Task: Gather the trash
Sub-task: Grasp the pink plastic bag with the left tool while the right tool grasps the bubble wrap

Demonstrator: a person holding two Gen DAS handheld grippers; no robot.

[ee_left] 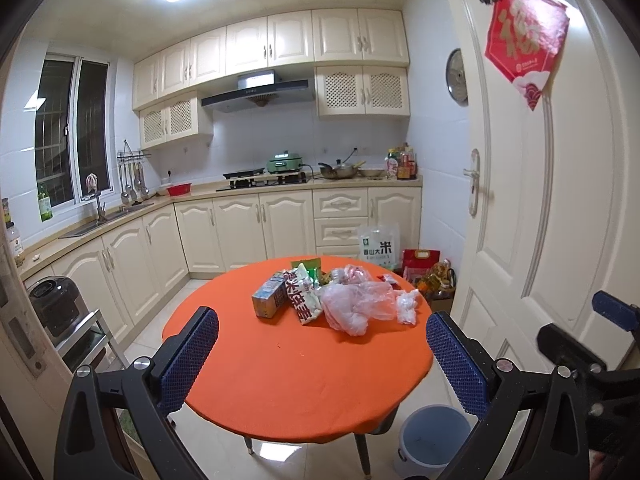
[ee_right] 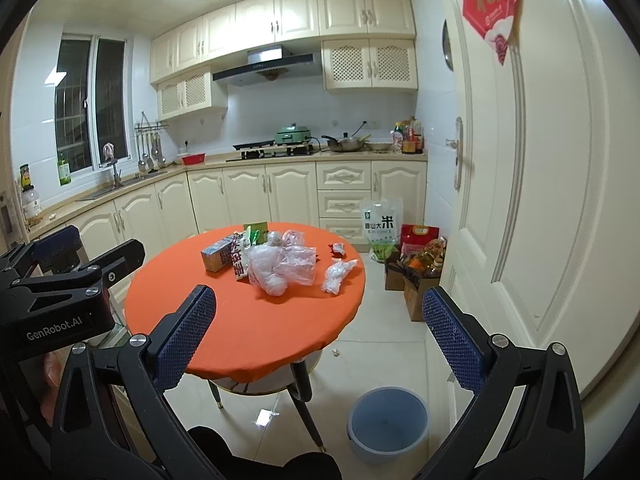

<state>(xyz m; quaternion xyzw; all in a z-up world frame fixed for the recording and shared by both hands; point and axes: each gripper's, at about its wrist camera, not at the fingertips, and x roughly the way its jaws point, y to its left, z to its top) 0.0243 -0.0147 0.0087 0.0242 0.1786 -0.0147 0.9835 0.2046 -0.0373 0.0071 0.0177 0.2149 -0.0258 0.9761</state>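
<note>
A round orange table (ee_left: 288, 384) (ee_right: 240, 320) holds a pile of trash: a drink carton (ee_left: 269, 298) (ee_right: 216, 257), a printed snack bag (ee_left: 305, 296) (ee_right: 239, 258), a crumpled pink plastic bag (ee_left: 354, 304) (ee_right: 280, 266), a small white wrapper (ee_left: 407, 306) (ee_right: 336, 274) and a small red scrap (ee_right: 337, 249). A grey-blue bin (ee_left: 434, 440) (ee_right: 388, 422) stands on the floor by the table. My left gripper (ee_left: 322, 356) is open and empty, short of the table. My right gripper (ee_right: 320, 336) is open and empty, also short of the table.
Cream kitchen cabinets and a counter with stove (ee_left: 264, 180) run along the back and left. A rice sack (ee_left: 378, 246) (ee_right: 380, 226) and boxes of groceries (ee_right: 416, 272) sit on the floor by the white door (ee_left: 540, 200). A metal rack (ee_left: 84, 336) stands left.
</note>
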